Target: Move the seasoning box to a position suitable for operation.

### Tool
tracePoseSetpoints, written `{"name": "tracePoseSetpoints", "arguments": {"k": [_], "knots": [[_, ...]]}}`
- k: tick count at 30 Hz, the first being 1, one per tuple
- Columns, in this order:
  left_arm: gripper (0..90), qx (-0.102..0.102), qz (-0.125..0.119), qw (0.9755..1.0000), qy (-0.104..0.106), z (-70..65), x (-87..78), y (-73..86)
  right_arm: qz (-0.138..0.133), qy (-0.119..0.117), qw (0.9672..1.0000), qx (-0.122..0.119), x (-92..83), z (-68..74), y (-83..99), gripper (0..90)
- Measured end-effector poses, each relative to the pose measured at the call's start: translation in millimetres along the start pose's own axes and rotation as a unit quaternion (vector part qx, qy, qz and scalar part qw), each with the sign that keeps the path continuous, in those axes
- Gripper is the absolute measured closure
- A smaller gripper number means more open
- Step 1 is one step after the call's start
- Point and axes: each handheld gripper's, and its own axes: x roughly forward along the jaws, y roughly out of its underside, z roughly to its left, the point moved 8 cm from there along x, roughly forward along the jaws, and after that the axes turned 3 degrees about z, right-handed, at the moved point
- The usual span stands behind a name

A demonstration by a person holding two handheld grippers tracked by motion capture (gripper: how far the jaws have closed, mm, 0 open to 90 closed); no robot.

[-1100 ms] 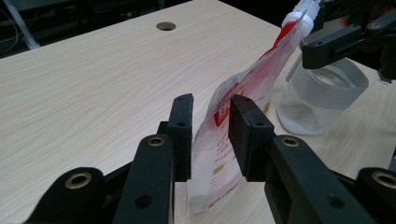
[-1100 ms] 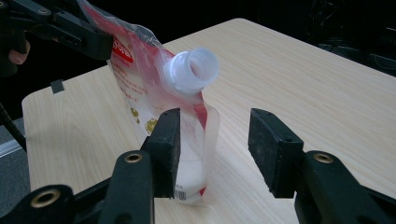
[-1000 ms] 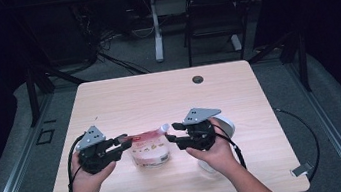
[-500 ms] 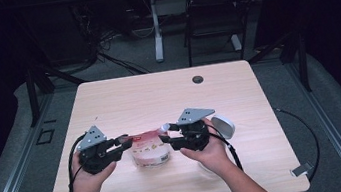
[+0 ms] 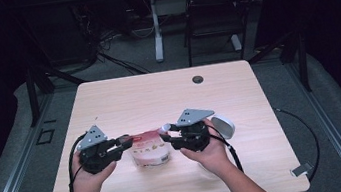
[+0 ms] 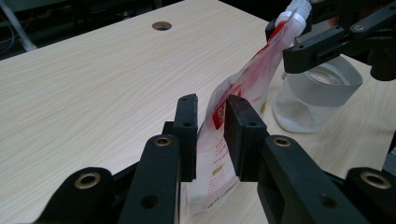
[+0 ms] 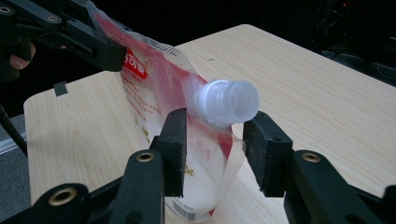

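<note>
Near the tabletop's front edge, the left gripper (image 6: 210, 135) has just been closing and now pinches the red-and-white spout pouch (image 5: 149, 148). The right gripper (image 7: 215, 149) has just been closing around the white spout (image 7: 227, 107), pads not yet touching; grip seems imminent. The left gripper view reveals a clear cup (image 6: 322, 93) behind.

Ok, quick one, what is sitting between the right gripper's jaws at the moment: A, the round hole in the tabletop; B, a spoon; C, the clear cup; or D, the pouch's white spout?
D: in the right gripper view, the white spout of the red and white pouch sits between the right gripper jaws, which have just been closing around it.
</note>
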Motion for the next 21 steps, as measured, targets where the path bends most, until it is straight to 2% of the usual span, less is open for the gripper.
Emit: {"name": "tracePoseSetpoints", "arguments": {"k": [12,21], "knots": [[76.2,0.014,-0.003,0.9996,0.025,-19.0,7.2,-6.9,-0.009,0.004,0.9999,0.005,-24.8,1.1,8.4,62.7],[75.9,0.02,0.001,0.9989,0.043,-28.9,14.1,-6.3,-0.002,0.01,0.9999,0.006,-39.8,2.4,15.2,63.0]]}}
